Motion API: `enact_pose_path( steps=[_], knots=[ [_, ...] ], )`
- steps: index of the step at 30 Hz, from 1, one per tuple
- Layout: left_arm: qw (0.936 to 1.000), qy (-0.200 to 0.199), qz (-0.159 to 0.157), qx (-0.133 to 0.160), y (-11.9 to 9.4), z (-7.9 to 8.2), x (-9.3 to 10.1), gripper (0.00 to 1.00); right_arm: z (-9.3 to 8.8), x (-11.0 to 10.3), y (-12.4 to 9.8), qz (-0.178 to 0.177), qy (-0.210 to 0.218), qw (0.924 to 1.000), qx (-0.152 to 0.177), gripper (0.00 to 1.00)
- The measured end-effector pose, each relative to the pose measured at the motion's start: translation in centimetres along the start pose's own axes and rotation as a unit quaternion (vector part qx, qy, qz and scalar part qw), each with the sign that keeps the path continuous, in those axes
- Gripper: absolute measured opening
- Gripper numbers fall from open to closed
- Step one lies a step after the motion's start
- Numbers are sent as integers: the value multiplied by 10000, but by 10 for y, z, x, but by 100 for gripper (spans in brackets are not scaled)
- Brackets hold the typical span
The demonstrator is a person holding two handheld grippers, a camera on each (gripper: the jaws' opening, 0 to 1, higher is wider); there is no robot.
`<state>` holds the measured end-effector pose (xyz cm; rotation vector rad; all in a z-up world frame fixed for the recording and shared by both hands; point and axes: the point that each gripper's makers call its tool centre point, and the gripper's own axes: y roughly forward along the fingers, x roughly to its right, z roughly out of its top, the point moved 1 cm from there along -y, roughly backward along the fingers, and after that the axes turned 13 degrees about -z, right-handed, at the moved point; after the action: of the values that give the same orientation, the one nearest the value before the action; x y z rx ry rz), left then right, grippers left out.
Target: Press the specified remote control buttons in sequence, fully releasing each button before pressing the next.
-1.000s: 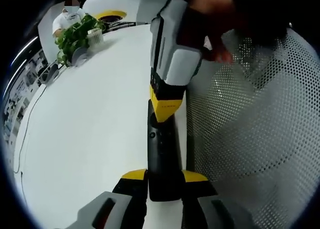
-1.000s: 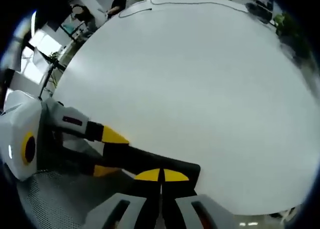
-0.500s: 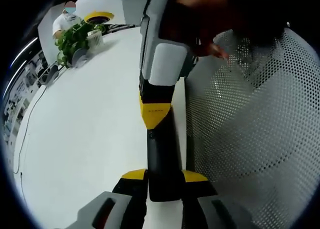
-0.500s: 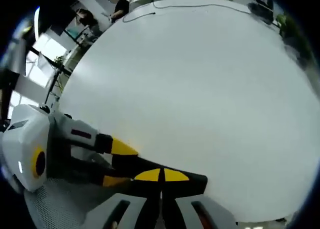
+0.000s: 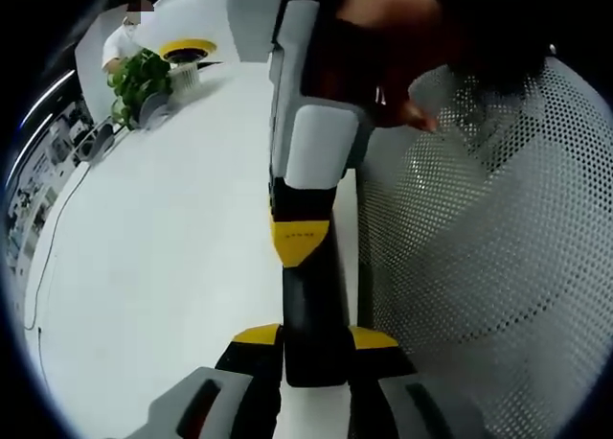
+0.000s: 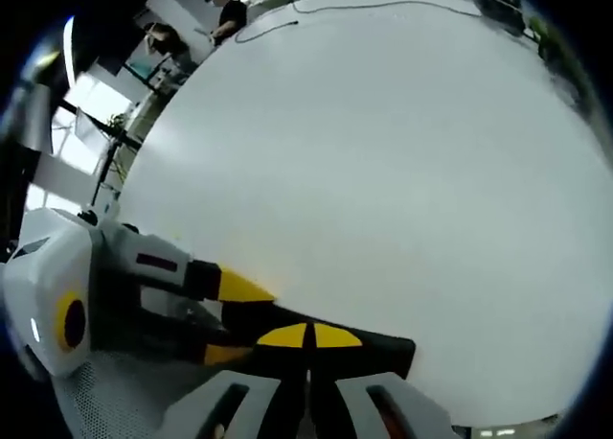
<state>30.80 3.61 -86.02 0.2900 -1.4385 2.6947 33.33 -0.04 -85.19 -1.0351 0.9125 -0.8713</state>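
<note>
A black remote control [image 5: 308,305] is clamped between the yellow-tipped jaws of my left gripper [image 5: 314,338] and points away over the white table [image 5: 163,228]. My right gripper [image 5: 299,242], held by a hand, comes down from above with its yellow tip on the remote's upper face. In the right gripper view, my right gripper [image 6: 308,336] has its jaws shut together and rests on the remote [image 6: 383,348]. The left gripper [image 6: 230,321] holds the remote's left end. The buttons under the tip are hidden.
A grey mesh chair back [image 5: 479,247] fills the right side, close to the table edge. A potted plant [image 5: 142,75] stands at the far left corner. A thin cable [image 6: 364,6] lies along the far edge, with people [image 6: 225,8] standing beyond.
The right gripper's yellow tip has slid along the remote toward the left gripper's jaws. The left gripper and the remote have stayed put.
</note>
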Motion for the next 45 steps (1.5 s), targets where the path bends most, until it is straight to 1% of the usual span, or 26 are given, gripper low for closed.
enact_pose_path(
  steps=[4, 5, 7, 10, 17, 19, 20, 24, 28, 31, 34, 45],
  knots=[
    [10000, -30, 25, 30, 0, 1, -1, 25, 2, 0, 2, -29, 9, 10000, 20, 0],
    [10000, -34, 30, 33, 0, 2, -1, 25, 3, 1, 2, -32, 47, 10000, 3, 0],
    [10000, -34, 32, 43, 1, 2, -1, 25, 3, 2, 3, 15, 291, 9996, -17, 0],
    [10000, -38, 32, 45, 0, 2, -1, 25, 3, 3, 2, 71, 383, 9992, 5, 0],
    [10000, -43, 38, 55, 0, 2, -2, 25, 3, 2, 2, 80, 358, 9993, -7, 0],
    [10000, -30, 40, 60, 0, 2, -2, 25, 1, 1, 0, 39, 231, 9996, -129, 0],
    [10000, -27, 41, 64, 0, 2, -2, 25, 2, 1, 0, 49, 229, 9997, -115, 0],
    [10000, -19, 36, 78, 0, 2, -2, 25, -2, 8, -4, -26, 273, 9994, -190, 0],
    [10000, -11, 34, 72, 0, 2, -2, 25, -4, 12, -7, -82, 312, 9993, -182, 0],
    [10000, -8, 34, 63, 0, 2, -2, 25, -8, 6, -7, 66, 333, 9989, -310, 0],
    [10000, -6, 36, 60, 0, 2, -2, 25, -11, 0, -7, 126, 284, 9987, -415, 0],
    [10000, 8, 36, 52, 1, 2, -1, 25, -13, -1, -4, 230, 341, 9979, -494, 0]
  ],
)
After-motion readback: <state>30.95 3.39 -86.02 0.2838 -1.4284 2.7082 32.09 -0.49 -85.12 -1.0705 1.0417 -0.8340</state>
